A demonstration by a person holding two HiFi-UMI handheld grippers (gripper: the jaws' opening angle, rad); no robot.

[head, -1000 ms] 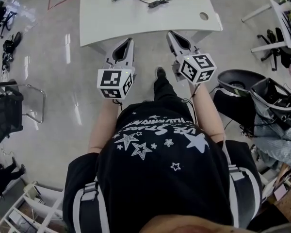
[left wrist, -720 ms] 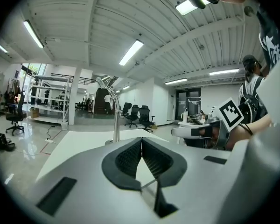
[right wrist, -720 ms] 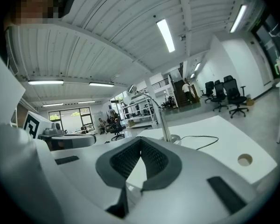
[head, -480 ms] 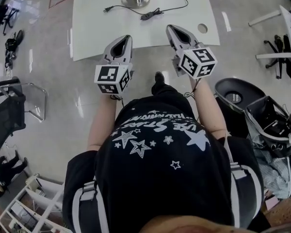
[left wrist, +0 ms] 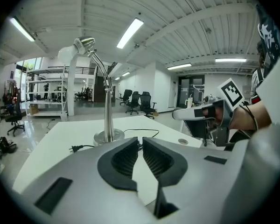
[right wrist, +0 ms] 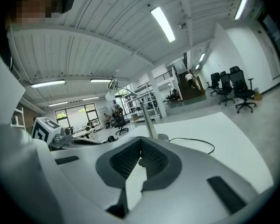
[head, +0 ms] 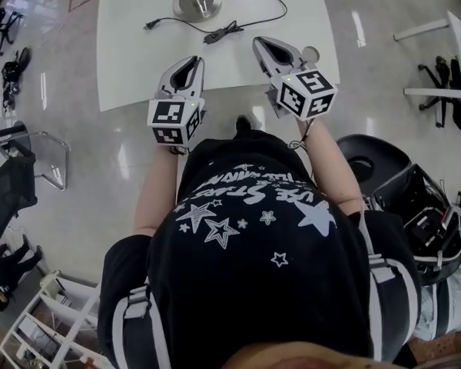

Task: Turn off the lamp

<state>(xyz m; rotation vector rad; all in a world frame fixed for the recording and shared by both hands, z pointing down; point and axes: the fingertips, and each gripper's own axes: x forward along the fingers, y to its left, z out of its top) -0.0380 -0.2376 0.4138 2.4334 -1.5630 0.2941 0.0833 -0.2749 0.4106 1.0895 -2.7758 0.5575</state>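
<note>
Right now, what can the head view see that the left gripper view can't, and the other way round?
Only the head view: the person's star-printed shirt, both forearms, and the marker cube on the left gripper.
Only the left gripper view: the lamp head on its bent neck, and the ceiling lights.
Both: the white table, the lamp base, the cord's plug, the right gripper, and the left gripper's jaws, together with nothing held.
</note>
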